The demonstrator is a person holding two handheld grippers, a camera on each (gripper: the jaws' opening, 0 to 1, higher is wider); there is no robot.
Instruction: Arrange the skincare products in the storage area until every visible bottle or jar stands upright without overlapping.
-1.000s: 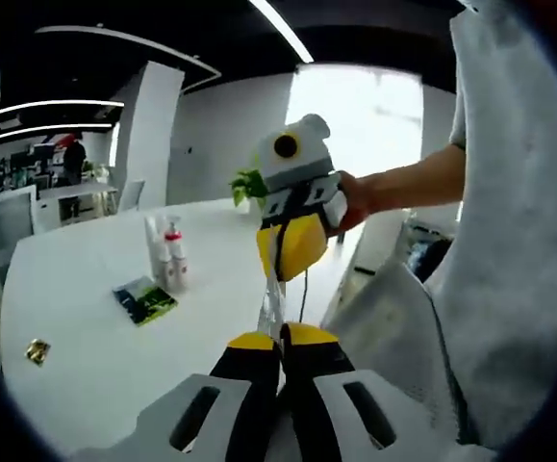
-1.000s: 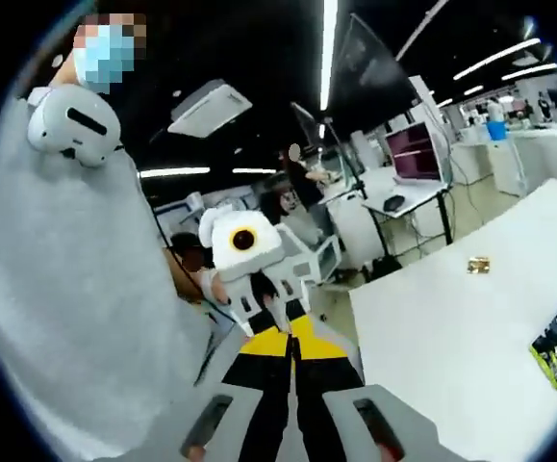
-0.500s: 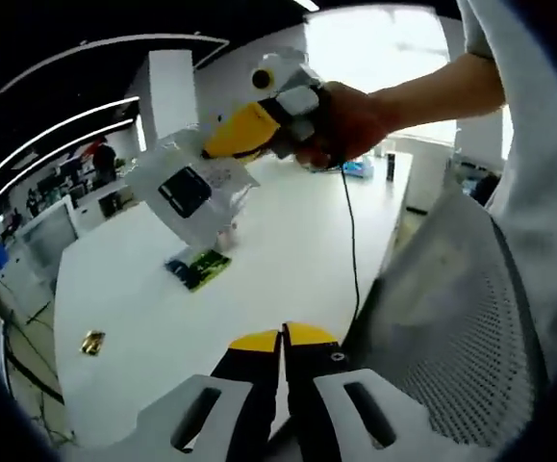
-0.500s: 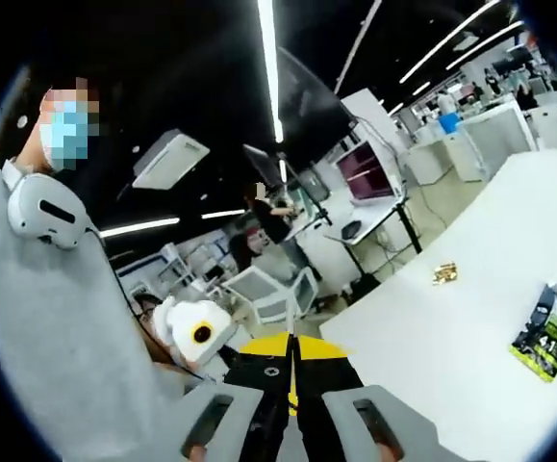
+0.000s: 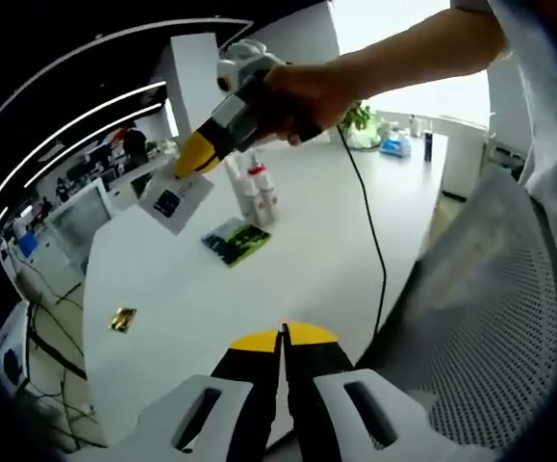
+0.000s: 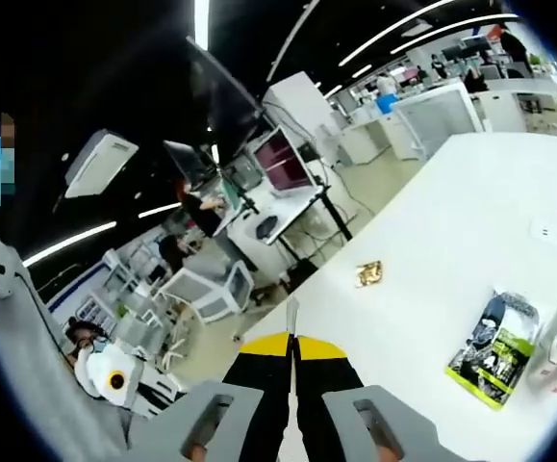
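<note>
Ahead of the closed, empty left gripper (image 5: 281, 339), the right gripper (image 5: 197, 154) has swung out over the white table (image 5: 307, 260), pinching a clear sachet (image 5: 175, 197) toward the upright white pump bottles (image 5: 255, 189), so placement looks near.
</note>
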